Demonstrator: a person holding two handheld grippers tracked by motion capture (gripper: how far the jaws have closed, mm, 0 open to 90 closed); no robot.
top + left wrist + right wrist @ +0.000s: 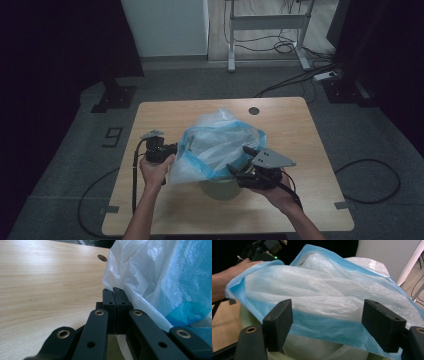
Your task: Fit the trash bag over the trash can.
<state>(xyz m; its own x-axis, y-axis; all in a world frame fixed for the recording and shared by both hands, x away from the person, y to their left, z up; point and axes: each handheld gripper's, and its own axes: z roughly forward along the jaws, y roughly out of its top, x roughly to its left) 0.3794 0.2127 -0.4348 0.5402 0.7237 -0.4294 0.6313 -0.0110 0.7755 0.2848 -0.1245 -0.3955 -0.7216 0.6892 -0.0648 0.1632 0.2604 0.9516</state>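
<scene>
Tongs first: the left gripper (167,150) has its jaws pressed flat together, and a thin edge of the bag (220,142) looks pinched between them (the film runs right into the seam of the pads in the left gripper view). The right gripper (239,167) stands wide, its two pads (278,323) spread well apart with the bag's blue rim band just beyond them, not pressed by either one. Both hands come in from the near edge of the table (300,120); the left hand (156,172) sits at the bag's left side, the right hand (272,192) at its near right. The bag, clear plastic with a blue border, billows open-mouthed over a pale green bin (220,189) near the table's middle, its mouth stretched between the two grippers. Farther back on the wooden top is a small round hole (254,110).
</scene>
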